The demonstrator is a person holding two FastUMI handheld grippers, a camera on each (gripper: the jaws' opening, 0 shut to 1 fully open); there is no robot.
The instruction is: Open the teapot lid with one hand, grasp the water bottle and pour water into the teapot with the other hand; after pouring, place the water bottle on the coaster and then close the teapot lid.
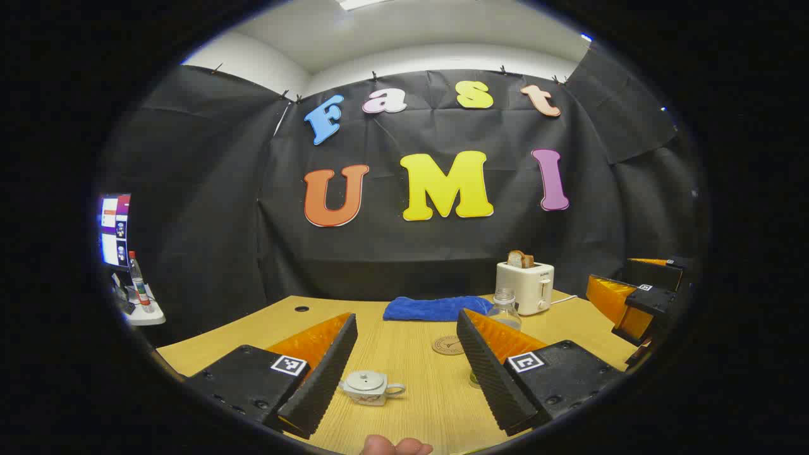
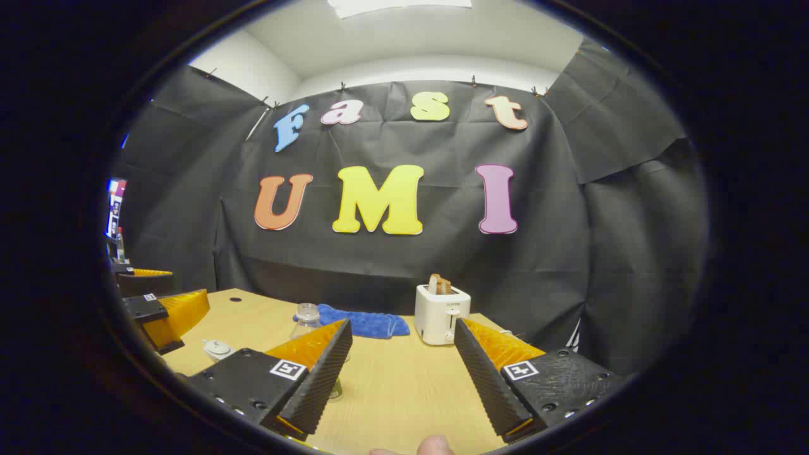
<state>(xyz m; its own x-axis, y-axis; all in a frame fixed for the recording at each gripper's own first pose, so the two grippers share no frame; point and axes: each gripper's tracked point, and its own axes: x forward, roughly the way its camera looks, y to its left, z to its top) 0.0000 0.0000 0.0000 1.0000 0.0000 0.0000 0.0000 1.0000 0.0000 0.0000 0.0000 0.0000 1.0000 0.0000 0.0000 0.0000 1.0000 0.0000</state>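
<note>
Both the left gripper (image 1: 404, 370) and the right gripper (image 2: 401, 373) hover spread apart over the counter (image 1: 417, 411); the lidded teapot (image 1: 370, 387) sits between the left one's fingers, seemingly untouched.

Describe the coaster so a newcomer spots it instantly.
On the wooden table, look just in front of the blue towel lying by the back wall. The coaster is the flat round brown disc there, beside the clear water bottle; nothing else is flat and round.

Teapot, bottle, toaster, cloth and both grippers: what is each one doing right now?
Teapot: upright on the table, lid on.
Water bottle: standing, not held, no cap visible.
Coaster: flat, nothing on it.
Toaster: bread sticking up.
Blue cloth: lying crumpled on the table.
Left hand-held gripper: open, holding nothing.
Right hand-held gripper: open, holding nothing.
</note>
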